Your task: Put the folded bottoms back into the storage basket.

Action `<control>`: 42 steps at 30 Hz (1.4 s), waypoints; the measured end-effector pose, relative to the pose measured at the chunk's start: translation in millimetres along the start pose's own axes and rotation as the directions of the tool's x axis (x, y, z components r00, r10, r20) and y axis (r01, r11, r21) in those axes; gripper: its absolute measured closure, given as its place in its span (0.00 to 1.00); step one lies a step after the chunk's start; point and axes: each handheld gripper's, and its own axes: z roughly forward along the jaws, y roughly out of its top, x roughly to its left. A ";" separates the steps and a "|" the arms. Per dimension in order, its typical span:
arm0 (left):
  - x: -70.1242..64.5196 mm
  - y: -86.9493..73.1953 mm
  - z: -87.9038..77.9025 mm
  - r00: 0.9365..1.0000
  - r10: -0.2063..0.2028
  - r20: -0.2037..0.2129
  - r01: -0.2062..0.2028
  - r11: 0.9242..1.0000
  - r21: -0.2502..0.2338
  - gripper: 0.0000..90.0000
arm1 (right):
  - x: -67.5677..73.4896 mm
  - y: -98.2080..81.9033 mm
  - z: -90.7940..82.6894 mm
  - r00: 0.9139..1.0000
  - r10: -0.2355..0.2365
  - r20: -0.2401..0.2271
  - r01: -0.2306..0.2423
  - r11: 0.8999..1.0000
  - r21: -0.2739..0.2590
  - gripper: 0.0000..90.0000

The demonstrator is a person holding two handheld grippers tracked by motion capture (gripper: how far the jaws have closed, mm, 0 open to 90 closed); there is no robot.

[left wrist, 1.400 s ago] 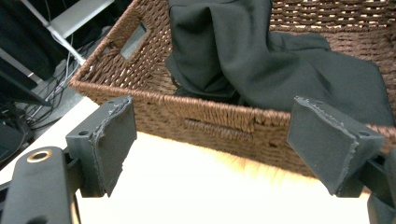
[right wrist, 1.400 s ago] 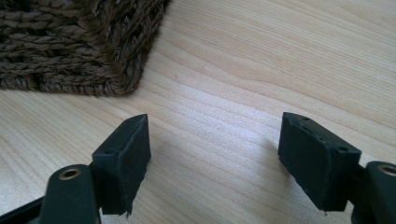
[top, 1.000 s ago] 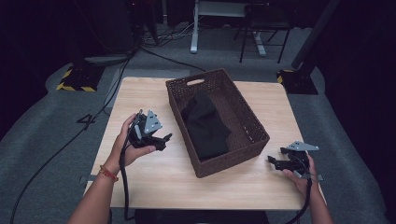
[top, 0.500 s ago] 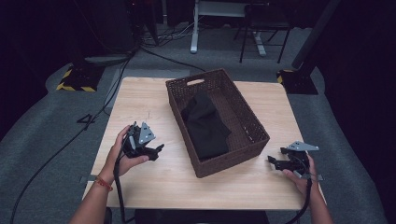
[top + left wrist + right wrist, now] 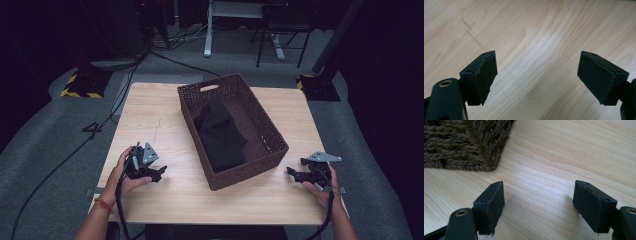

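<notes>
Wooden table (image 5: 160, 120) bearing a wicker basket (image 5: 270, 150), long axis running away from the person, with black cloth (image 5: 220, 137) inside. Left gripper (image 5: 156, 173) and right gripper (image 5: 294, 175), both open and empty, flank its near end about equally.

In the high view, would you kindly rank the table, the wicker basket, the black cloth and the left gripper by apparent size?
1. table
2. wicker basket
3. black cloth, lying inside the basket
4. left gripper, smallest, though it sits nearer the camera than the cloth
</notes>
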 end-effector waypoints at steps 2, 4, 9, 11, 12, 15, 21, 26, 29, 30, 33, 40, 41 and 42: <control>0.3 -8.0 1.6 1.000 -0.007 0.004 0.007 1.000 0.011 0.18 | -0.2 0.0 0.0 1.000 0.000 -0.003 0.000 1.000 0.000 0.28; 0.7 -13.1 2.7 1.000 -0.018 0.018 0.018 1.000 0.014 0.18 | 0.0 -0.1 -0.1 1.000 0.001 -0.001 -0.001 1.000 0.001 0.28; 1.2 -29.3 5.9 0.997 -0.066 0.039 0.065 0.997 0.029 0.18 | 0.3 -0.5 -0.7 1.000 0.001 0.000 -0.001 1.000 0.002 0.28; 2.3 -35.2 6.3 0.994 -0.096 0.055 0.095 0.995 0.022 0.18 | 0.3 -0.5 -0.7 1.000 0.001 0.000 -0.001 1.000 0.002 0.28; 3.5 -37.9 6.1 0.991 -0.116 0.067 0.115 0.993 0.015 0.18 | 0.3 -0.5 -0.7 1.000 0.001 0.000 -0.001 1.000 0.001 0.28; 7.0 -46.0 5.8 0.980 -0.173 0.102 0.174 0.985 -0.004 0.18 | 0.3 -0.5 -0.6 1.000 0.001 0.004 -0.001 1.000 0.002 0.28; 9.9 -55.8 3.4 0.969 -0.225 0.104 0.229 0.973 -0.022 0.18 | 0.3 -0.5 -0.6 1.000 0.001 0.004 -0.001 1.000 0.002 0.28; 7.6 -56.7 2.4 0.963 -0.251 0.095 0.254 0.967 -0.019 0.17 | 0.5 -0.5 -0.7 1.000 0.000 0.004 -0.001 1.000 0.003 0.28; 7.4 -56.6 2.3 0.964 -0.252 0.089 0.255 0.967 -0.019 0.17 | 1.0 -1.0 -1.2 1.000 0.000 0.007 0.000 1.000 0.002 0.28; 7.2 -56.6 2.2 0.963 -0.255 0.091 0.258 0.966 -0.017 0.17 | 1.1 -1.1 -1.2 1.000 -0.001 0.007 0.001 1.000 0.002 0.28; 7.2 -56.6 2.4 0.962 -0.257 0.090 0.260 0.966 -0.018 0.17 | 1.3 -1.1 -1.3 1.000 -0.001 0.007 0.001 1.000 0.002 0.28; 7.2 -56.6 2.4 0.962 -0.257 0.090 0.259 0.966 -0.017 0.17 | 1.1 -1.2 -1.3 1.000 -0.002 0.006 0.002 1.000 0.001 0.27; 7.3 -56.6 2.4 0.962 -0.257 0.090 0.259 0.966 -0.017 0.17 | 1.0 -1.2 -1.3 1.000 -0.001 0.006 0.001 1.000 0.001 0.27; 7.2 -56.6 2.4 0.962 -0.257 0.090 0.260 0.966 -0.017 0.17 | 1.0 -1.2 -1.3 1.000 -0.001 0.006 0.001 1.000 0.001 0.27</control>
